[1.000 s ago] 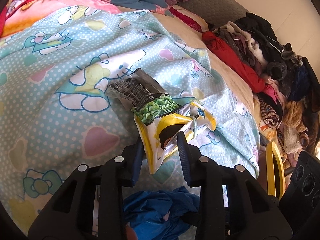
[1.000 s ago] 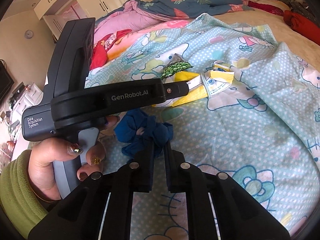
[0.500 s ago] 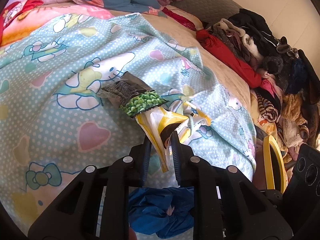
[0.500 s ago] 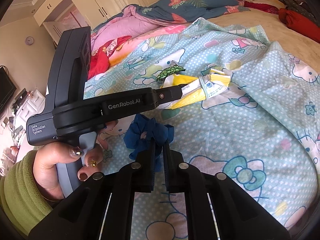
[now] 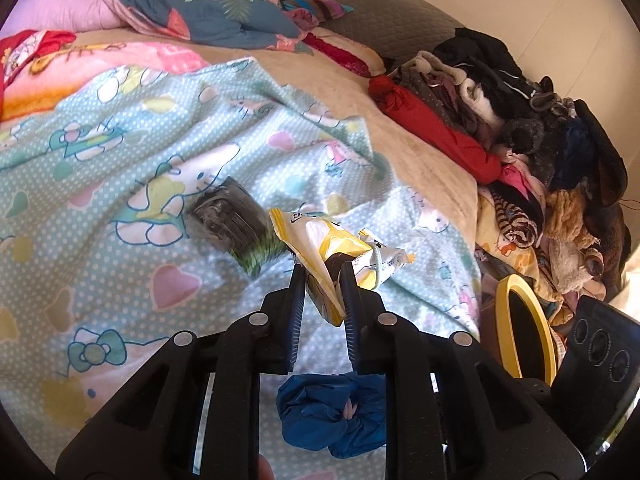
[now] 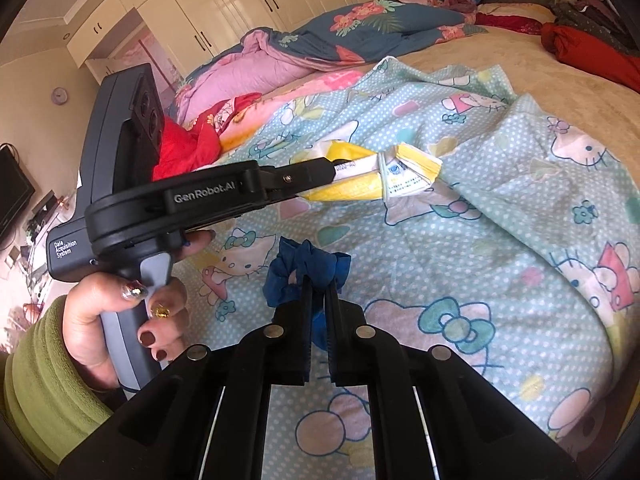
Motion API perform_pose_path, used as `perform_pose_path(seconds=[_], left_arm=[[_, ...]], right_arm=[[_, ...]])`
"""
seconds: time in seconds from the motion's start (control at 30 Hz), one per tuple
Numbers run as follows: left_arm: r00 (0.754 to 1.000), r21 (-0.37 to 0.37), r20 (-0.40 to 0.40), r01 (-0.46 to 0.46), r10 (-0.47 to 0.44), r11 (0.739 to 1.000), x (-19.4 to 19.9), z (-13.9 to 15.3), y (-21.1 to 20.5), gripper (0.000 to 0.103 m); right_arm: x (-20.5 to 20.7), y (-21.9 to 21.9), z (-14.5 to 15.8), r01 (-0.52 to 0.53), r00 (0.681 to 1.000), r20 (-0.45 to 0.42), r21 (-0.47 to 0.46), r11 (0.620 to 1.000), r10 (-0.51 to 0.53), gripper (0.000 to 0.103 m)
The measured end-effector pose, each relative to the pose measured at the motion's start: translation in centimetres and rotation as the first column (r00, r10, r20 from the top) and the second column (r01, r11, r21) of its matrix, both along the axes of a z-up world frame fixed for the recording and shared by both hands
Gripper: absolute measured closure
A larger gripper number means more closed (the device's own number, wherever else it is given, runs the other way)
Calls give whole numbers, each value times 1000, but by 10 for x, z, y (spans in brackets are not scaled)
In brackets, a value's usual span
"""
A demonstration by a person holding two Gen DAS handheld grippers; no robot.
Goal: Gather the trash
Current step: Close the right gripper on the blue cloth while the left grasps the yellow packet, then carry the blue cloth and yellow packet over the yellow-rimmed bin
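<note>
- Left claw (image 5: 322, 276) has just been closing and now pinches the yellow snack wrapper (image 5: 336, 248), lifted off the bed sheet (image 5: 120, 160).
- Right claw (image 6: 318, 284) is clamped on the blue crumpled scrap (image 6: 306, 268).
- The green-and-black wrapper (image 5: 236, 226) lies on the sheet, so probably both loads get dumped in a bin next.

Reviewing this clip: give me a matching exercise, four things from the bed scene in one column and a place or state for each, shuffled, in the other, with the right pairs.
Things:
1. yellow snack wrapper
2. blue crumpled item
3. green and grey wrapper
4. red garment

Places or states:
A. lying loose on the cartoon-print sheet
B. pinched in the left tool
C. at the edge of the clothes pile
D. pinched in the right tool

Pairs: 1-B, 2-D, 3-A, 4-C
</note>
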State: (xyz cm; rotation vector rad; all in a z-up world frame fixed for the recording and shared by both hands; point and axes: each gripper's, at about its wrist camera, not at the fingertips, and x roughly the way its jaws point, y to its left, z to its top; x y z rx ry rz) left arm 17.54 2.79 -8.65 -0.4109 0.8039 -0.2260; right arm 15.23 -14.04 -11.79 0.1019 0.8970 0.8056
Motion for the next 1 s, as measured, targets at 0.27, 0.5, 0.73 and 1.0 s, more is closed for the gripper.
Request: perform_pose_path(seconds=[0.27, 0.5, 0.73, 1.0], left_arm=[[999, 3, 42, -3, 3, 1000, -8, 21, -2, 91], [997, 13, 75, -11, 10, 1000, -16, 38, -5, 91], [995, 23, 97, -13, 11, 1000, -23, 51, -8, 91], [993, 27, 116, -11, 8, 1000, -29, 62, -18, 91]], right_arm=[[-8, -11, 15, 17, 999, 33, 27, 1000, -18, 97], [-8, -30, 27, 50, 997, 58, 52, 997, -53, 97], [-10, -58, 39, 97, 991, 84, 83, 992, -104, 98], [-11, -86, 52, 150, 979, 123, 95, 984, -161, 97]])
